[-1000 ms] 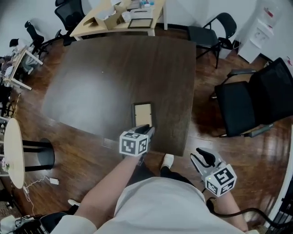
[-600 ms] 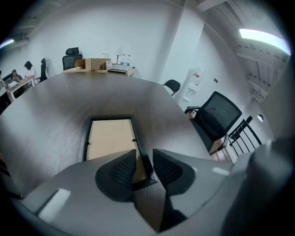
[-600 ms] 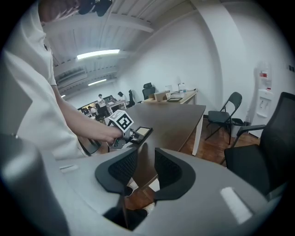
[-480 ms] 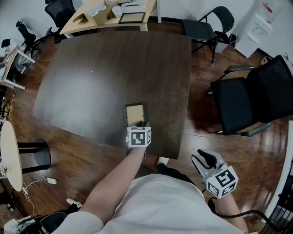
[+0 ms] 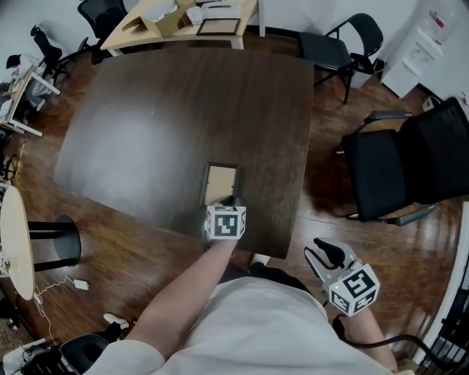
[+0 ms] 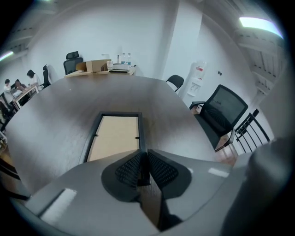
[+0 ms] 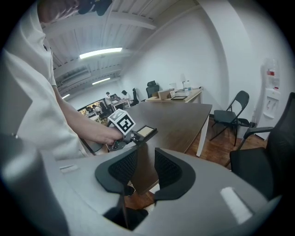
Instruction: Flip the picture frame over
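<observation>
Place: an open-plan office, seen from its meeting corner.
Desk: a large dark wooden desk (image 5: 183,110) with rounded corners, of conference size.
Seating: black mesh office chairs (image 5: 410,161) with armrests and a black folding chair (image 5: 344,44) stand near the desk.
Far wall: a light wooden desk (image 5: 135,38) carries cardboard boxes (image 5: 168,18) and water bottles (image 6: 125,58).
Water dispenser: a white one (image 6: 197,76) stands against the white wall.
People: several sit at workstations (image 6: 14,87) in the background.
Ceiling: long tube lights (image 7: 101,53).
Floor: glossy wooden planks (image 5: 322,190).
</observation>
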The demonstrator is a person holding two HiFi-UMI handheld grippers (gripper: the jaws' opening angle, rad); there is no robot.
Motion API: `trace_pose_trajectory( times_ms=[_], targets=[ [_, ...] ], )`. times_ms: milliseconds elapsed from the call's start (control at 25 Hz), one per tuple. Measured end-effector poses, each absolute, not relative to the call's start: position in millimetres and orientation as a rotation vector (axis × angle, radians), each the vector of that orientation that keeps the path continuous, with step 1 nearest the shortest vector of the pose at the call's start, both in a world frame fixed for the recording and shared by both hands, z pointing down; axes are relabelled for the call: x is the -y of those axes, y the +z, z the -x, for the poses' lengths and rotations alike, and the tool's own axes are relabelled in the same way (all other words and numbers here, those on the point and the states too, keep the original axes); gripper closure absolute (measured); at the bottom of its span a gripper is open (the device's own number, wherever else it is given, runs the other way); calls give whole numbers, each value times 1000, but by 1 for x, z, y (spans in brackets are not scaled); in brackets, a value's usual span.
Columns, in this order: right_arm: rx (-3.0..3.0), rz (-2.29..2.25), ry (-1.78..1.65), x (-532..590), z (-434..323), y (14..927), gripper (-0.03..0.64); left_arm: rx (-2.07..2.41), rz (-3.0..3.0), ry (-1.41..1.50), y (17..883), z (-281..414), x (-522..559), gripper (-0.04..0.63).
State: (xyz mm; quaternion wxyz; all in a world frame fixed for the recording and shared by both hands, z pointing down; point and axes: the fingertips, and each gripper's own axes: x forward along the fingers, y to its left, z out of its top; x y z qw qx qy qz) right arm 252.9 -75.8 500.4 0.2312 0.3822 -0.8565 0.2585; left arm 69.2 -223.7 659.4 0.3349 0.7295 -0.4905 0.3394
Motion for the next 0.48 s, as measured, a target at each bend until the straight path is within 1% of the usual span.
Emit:
trace_pose_trajectory(
  times_ms=[240,480],
  targets=[
    [2369,-1034,691,86,-241,500,497,1203,-1978,756,627,-73,224,555],
    [2377,-1018,671,97,-219,500,497,1040,-2003,530,596,-80,224,557]
  ],
)
